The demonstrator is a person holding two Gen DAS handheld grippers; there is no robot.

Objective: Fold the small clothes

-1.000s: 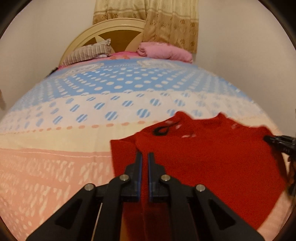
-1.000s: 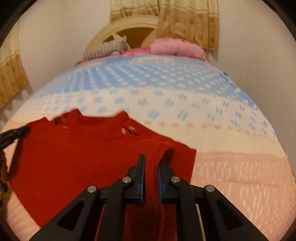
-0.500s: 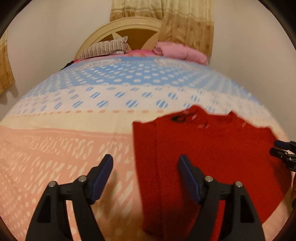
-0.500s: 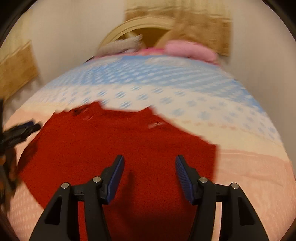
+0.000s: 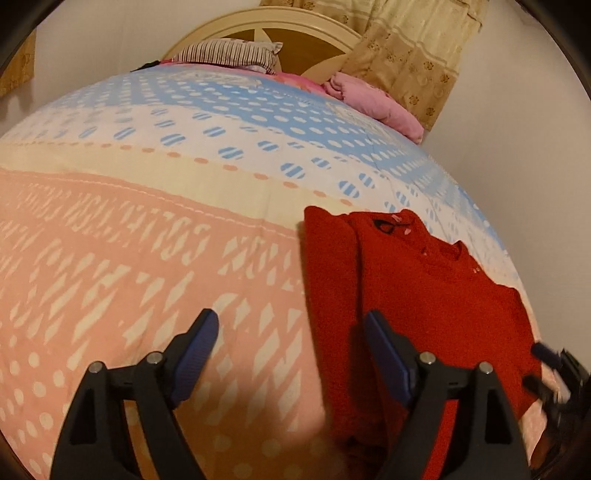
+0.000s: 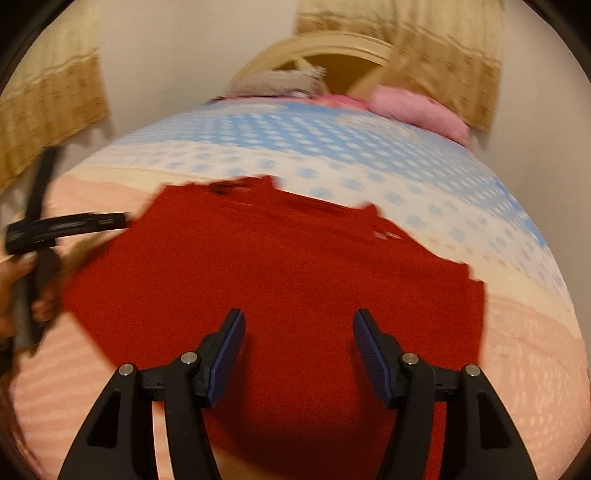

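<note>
A small red knitted sweater (image 5: 413, 295) lies flat on the bed, collar toward the headboard, with both sleeves folded in over the body. It fills the middle of the right wrist view (image 6: 280, 266). My left gripper (image 5: 291, 343) is open and empty above the sweater's left edge, its right finger over the red cloth. My right gripper (image 6: 299, 343) is open and empty above the sweater's lower middle. The right gripper's tip shows at the right edge of the left wrist view (image 5: 550, 365). The left gripper and the hand holding it show at the left of the right wrist view (image 6: 55, 229).
The bed cover (image 5: 147, 240) has pink, cream and blue dotted bands. A striped pillow (image 5: 229, 55) and a pink bundle (image 5: 373, 99) lie by the cream headboard (image 5: 295, 29). Beige curtains (image 5: 413, 48) hang behind, and a white wall (image 5: 517, 147) runs along the right.
Both grippers were shut on the sleeve folds a second ago. They have opened, let go of the cloth and drawn back; the left one has swung to the left.
</note>
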